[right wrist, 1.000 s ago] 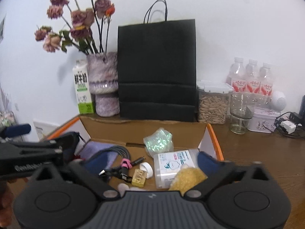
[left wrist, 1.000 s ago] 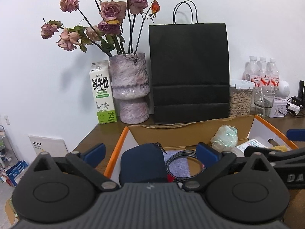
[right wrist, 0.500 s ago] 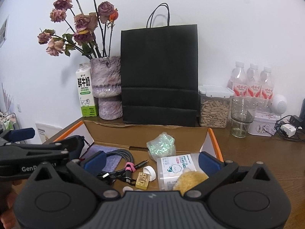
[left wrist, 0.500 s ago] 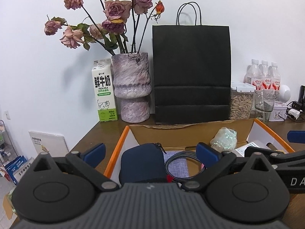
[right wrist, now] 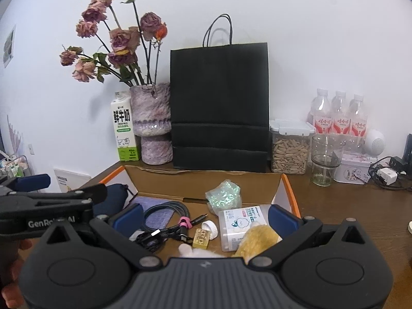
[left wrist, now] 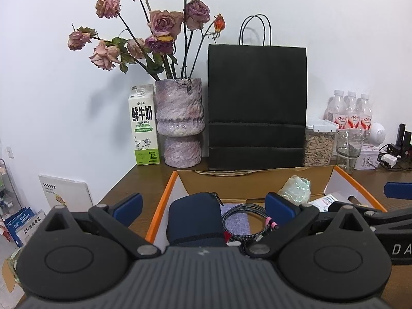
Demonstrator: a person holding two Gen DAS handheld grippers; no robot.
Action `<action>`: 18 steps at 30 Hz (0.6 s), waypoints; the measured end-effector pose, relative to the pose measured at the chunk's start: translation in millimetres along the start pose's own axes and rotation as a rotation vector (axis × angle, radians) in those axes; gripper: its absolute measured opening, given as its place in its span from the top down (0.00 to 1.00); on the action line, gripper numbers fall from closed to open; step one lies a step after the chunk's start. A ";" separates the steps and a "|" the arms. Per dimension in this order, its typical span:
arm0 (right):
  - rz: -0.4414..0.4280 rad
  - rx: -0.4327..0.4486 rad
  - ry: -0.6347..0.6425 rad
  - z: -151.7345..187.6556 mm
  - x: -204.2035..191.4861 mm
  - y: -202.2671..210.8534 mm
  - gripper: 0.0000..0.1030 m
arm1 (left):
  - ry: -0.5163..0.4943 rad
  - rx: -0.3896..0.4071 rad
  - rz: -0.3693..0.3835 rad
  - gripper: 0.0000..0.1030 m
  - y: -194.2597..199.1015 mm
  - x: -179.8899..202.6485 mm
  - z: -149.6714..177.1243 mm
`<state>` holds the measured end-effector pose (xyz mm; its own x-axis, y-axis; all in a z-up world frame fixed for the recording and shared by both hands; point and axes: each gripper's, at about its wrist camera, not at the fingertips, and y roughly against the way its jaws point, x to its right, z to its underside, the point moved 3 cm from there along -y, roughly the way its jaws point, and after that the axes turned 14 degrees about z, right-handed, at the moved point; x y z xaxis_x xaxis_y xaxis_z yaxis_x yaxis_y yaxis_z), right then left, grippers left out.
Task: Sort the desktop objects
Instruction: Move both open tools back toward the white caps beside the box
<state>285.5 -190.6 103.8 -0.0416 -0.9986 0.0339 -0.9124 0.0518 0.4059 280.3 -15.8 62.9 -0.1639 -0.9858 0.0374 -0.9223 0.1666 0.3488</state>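
Observation:
An open cardboard box point(right wrist: 206, 180) with orange edges sits on the wooden desk. It holds a dark blue pouch point(left wrist: 194, 219), a coiled braided cable point(right wrist: 164, 213), a crumpled iridescent wrapper point(right wrist: 224, 198), a clear wipes pack point(right wrist: 239, 224), a white cap point(right wrist: 209, 229), a small yellow block point(right wrist: 200, 238) and a tan fluffy thing point(right wrist: 257, 242). My left gripper point(left wrist: 203, 206) is open and empty, above the box's left part over the pouch. My right gripper point(right wrist: 204, 215) is open and empty, above the box's middle.
A black paper bag point(right wrist: 220, 105), a purple vase of dried roses point(right wrist: 152, 121) and a milk carton point(right wrist: 125, 128) stand behind the box. At the right are a seed jar point(right wrist: 291, 152), a glass point(right wrist: 324, 159), water bottles point(right wrist: 340, 116), a tin point(right wrist: 354, 171) and cables point(right wrist: 386, 175).
Both grippers have risen and pulled back a little, so more of the box and back wall shows. Both stay open and empty.

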 end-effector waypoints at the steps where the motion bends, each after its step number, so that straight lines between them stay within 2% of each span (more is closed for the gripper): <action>1: -0.003 0.002 0.003 0.3 -0.4 3.6 0.00 | 0.002 0.002 0.000 0.00 3.7 -0.6 0.0; 11: -0.009 0.016 0.008 9.3 3.0 36.7 0.00 | 0.048 -0.011 0.029 0.00 38.9 -7.6 7.8; 18: 0.000 -0.009 0.021 25.8 8.7 50.4 0.00 | 0.052 -0.042 0.049 0.00 55.5 -10.2 23.5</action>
<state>228.6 -197.1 101.0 -0.0330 -0.9981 0.0529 -0.9086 0.0520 0.4144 222.5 4.0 59.8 -0.1887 -0.9766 0.1033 -0.8979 0.2142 0.3847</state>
